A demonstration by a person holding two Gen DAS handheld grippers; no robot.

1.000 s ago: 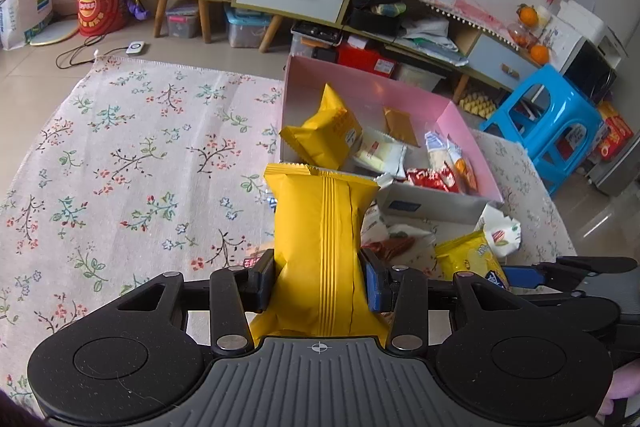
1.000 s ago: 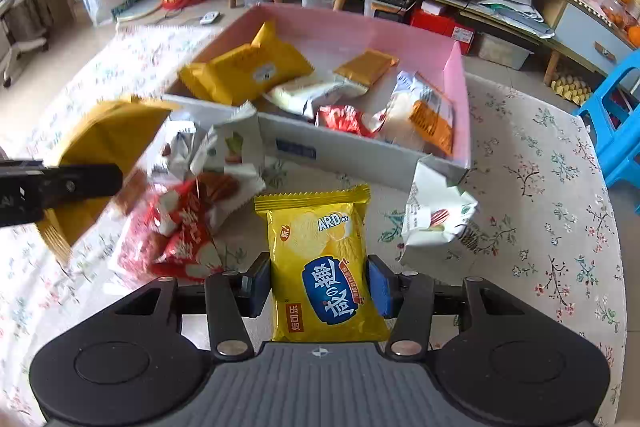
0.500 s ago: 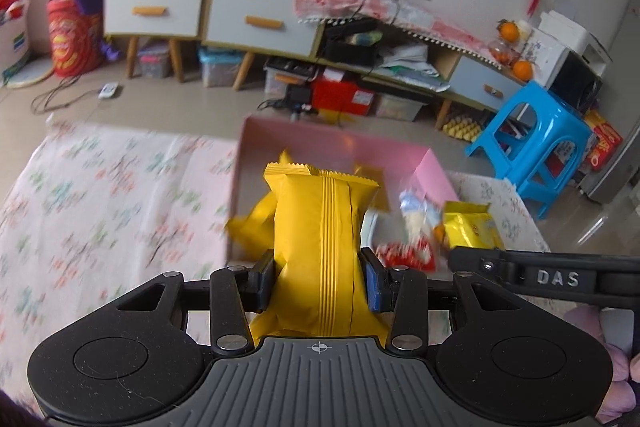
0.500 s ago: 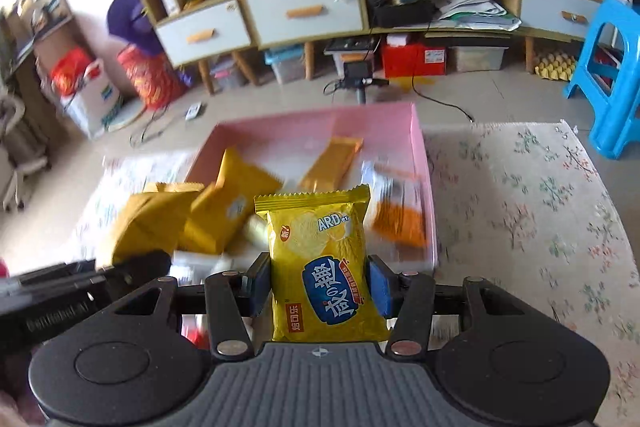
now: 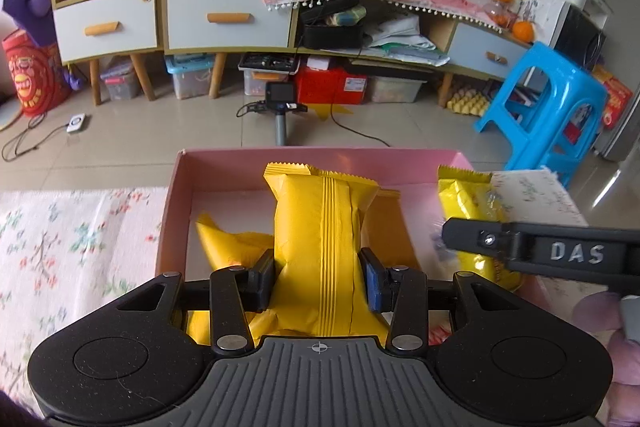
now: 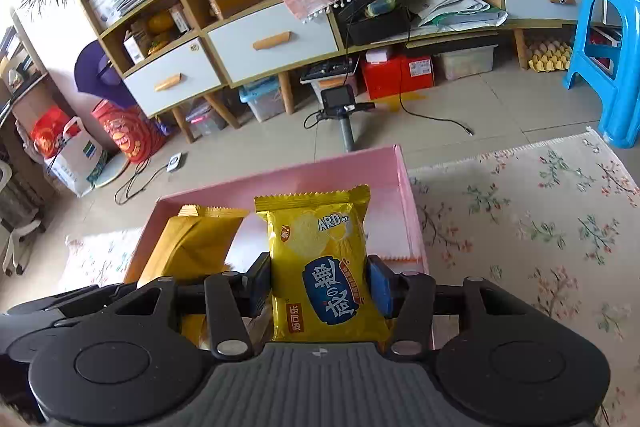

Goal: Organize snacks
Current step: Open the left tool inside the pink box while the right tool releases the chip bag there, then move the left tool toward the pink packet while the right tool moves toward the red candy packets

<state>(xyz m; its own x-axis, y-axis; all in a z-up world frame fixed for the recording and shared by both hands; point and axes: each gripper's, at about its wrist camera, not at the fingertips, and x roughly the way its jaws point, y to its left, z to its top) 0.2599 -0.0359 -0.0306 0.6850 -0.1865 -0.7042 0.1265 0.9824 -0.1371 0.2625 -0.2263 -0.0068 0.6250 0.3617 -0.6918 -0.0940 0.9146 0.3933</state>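
Note:
My left gripper [image 5: 318,281] is shut on a plain yellow snack bag [image 5: 322,239], held upright over the pink box [image 5: 248,163]. Another yellow bag [image 5: 230,241] lies inside the box below it. To the right, the other gripper's black arm [image 5: 540,251] carries a yellow chip bag [image 5: 466,199]. In the right wrist view my right gripper [image 6: 318,287] is shut on that yellow chip bag [image 6: 320,259], blue label facing me, above the pink box [image 6: 344,167]. The left gripper's yellow bag [image 6: 192,243] hangs to its left.
The box sits on a floral cloth [image 6: 520,211]. Beyond it on the tiled floor stand a camera on a pole [image 5: 280,99], cables, a blue plastic stool [image 5: 548,107] at the right, and a long cabinet [image 5: 224,15] with drawers and bins beneath.
Both grippers moved forward from the loose snack pile to above the pink box, still gripping their bags. The views tipped up, showing more of the room.

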